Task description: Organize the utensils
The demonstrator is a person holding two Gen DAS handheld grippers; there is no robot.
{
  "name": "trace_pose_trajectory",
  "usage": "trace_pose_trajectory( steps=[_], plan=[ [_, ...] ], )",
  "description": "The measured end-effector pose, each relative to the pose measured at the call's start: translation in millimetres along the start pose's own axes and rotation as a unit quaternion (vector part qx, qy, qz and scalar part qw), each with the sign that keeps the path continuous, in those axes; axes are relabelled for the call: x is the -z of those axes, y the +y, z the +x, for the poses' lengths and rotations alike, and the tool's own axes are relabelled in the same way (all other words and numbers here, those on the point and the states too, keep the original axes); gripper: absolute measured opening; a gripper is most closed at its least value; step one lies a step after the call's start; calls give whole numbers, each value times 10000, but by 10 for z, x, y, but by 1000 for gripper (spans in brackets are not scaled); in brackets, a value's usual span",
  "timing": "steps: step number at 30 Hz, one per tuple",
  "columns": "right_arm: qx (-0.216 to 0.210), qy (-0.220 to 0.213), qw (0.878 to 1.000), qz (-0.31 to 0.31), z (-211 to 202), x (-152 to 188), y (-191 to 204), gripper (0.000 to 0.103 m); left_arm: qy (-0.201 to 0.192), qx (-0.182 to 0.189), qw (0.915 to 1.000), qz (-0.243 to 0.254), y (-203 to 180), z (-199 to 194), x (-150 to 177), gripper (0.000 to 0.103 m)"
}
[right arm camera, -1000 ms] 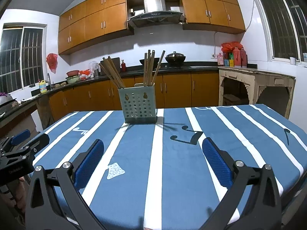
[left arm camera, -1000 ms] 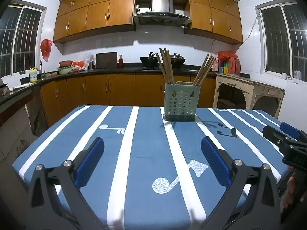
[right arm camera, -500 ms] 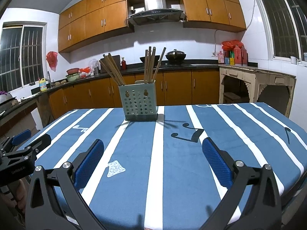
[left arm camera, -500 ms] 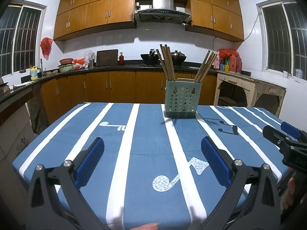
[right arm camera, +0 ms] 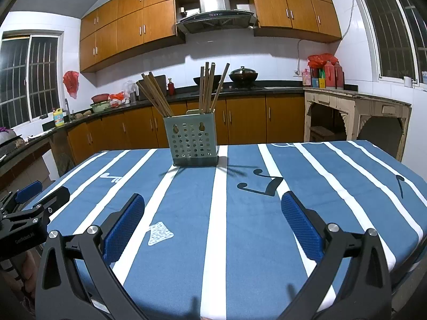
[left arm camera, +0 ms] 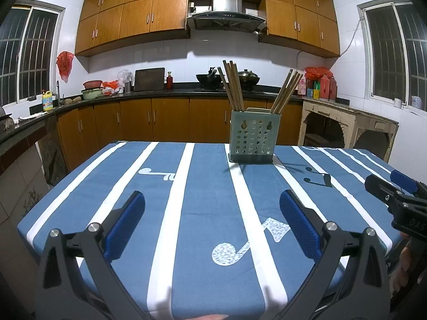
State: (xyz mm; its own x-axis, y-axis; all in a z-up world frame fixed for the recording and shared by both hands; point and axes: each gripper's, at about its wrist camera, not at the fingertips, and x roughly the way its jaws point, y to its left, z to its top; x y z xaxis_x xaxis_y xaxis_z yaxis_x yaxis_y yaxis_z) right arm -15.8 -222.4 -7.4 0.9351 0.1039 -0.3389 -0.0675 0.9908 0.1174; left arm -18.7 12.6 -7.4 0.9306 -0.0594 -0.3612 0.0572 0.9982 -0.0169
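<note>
A pale green perforated utensil holder [left arm camera: 254, 136] stands upright near the far edge of the blue striped table [left arm camera: 202, 200]. It also shows in the right wrist view [right arm camera: 191, 140]. Two bunches of wooden chopsticks [left arm camera: 233, 85] stand in it, one leaning left [right arm camera: 154, 94] and one leaning right [right arm camera: 210, 86]. My left gripper [left arm camera: 212, 217] is open and empty above the near part of the table. My right gripper [right arm camera: 212, 216] is open and empty too, beside it on the right.
The table's near edge lies just under both grippers. Brown kitchen cabinets and a dark counter [left arm camera: 160, 96] with pots and bottles run behind the table. An old pale side table [right arm camera: 355, 114] stands at the right wall.
Both grippers have drawn back and lowered slightly, so the holder sits a little farther and higher in view. Both stay open and empty. The holder has not moved.
</note>
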Motion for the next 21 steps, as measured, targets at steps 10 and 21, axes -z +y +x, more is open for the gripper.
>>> trace_pose_trajectory(
  steps=[10, 21],
  plan=[
    [5, 3, 10000, 1, 1, -4, -5, 101, 1, -1, 10000, 2, 4, -1, 3, 99],
    [4, 7, 10000, 2, 3, -4, -14, 101, 15, -8, 10000, 4, -2, 3, 17, 99]
  ],
)
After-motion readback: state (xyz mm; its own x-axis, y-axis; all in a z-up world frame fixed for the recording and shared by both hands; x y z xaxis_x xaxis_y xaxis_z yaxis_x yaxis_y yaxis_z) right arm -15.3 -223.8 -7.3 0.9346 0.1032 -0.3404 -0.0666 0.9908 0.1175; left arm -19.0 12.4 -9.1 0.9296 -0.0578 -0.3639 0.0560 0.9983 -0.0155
